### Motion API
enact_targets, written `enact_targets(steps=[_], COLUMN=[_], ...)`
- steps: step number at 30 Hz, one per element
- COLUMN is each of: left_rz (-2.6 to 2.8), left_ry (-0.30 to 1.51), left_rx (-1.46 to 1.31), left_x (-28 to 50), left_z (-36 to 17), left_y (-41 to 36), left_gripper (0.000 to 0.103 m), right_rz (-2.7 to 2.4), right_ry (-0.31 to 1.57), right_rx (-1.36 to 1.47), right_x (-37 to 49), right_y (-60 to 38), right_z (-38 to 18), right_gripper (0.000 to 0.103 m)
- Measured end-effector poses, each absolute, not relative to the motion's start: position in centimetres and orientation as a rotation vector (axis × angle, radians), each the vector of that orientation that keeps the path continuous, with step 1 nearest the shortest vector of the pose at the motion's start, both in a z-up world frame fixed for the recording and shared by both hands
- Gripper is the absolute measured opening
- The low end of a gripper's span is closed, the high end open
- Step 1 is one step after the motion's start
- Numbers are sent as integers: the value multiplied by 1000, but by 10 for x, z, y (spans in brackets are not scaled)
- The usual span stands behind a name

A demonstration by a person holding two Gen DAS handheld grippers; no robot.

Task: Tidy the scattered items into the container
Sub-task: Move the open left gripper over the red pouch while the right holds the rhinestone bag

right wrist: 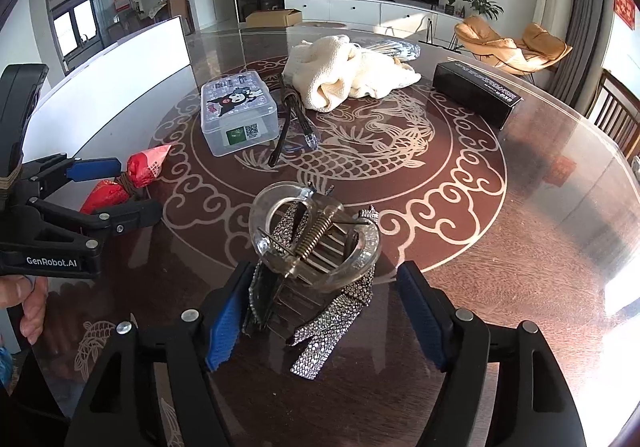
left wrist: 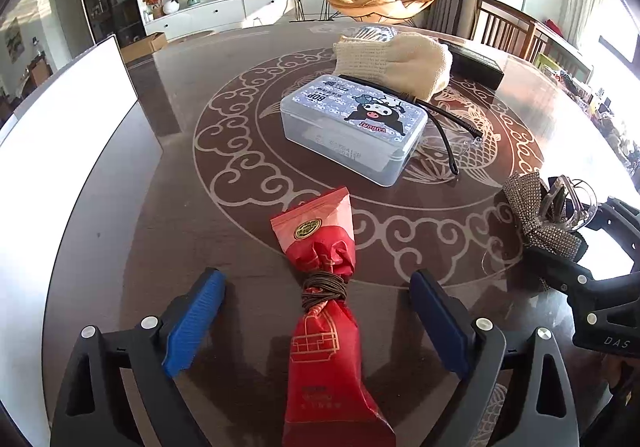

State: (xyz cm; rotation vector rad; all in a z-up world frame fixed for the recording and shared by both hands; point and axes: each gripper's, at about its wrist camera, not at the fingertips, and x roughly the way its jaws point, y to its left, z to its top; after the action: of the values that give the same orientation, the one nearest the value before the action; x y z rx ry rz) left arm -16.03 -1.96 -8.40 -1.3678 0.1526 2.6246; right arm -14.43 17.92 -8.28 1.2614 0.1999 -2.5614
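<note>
A: What does the left tool (left wrist: 316,311) have between its blue pads?

B: A red paper-wrapped sweet packet tied round the middle with brown cord (left wrist: 324,295). It lies on the dark patterned glass-topped counter (left wrist: 160,231), running lengthwise between the two pads. Neither pad touches it; there is clear counter on both sides, so the left tool is released, its jaws spread wide.

A: And the right tool (right wrist: 320,311)?

B: It straddles a clear plastic claw hair clip with a rhinestone bow (right wrist: 316,247). The clip rests on the counter with its metal spring facing up. The left pad sits just beside the bow's edge, and whether it touches cannot be told; the right pad stands apart from it. The right tool is also released, grasping nothing.

A: Where is the container?

B: Ahead of both tools stands a clear rectangular plastic box with a cartoon-printed lid (left wrist: 352,127), lid on. From the left tool it is straight ahead beyond the sweet packet; from the right tool, ahead and to the left. A pair of black-armed clear glasses (left wrist: 448,127) leans against the box's far side, and past them lies a cream knitted cloth (left wrist: 392,63). A long black carton (right wrist: 476,93) sits ahead and to the right of the right tool.

A: Anything at the edges?

B: A white board (left wrist: 68,119) stands upright at the counter's left rim, and a person's fingers (right wrist: 30,299) grip the left tool's handle.
</note>
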Motion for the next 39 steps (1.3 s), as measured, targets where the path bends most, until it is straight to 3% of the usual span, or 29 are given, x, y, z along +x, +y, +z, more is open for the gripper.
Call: enact_targets(steps=[5, 39], left_rz=[2630, 2629], left_ry=[142, 141], left_rx=[-1394, -1397], left_x=[-162, -164], left_z=[-86, -87], left_y=[-21, -20], left_gripper=[103, 103], right_rz=[-2558, -2559], right_ry=[195, 195], right_rx=[1263, 1264], right_x=[-145, -145], right_y=[180, 180], right_z=[-83, -83], right_gripper=[74, 76])
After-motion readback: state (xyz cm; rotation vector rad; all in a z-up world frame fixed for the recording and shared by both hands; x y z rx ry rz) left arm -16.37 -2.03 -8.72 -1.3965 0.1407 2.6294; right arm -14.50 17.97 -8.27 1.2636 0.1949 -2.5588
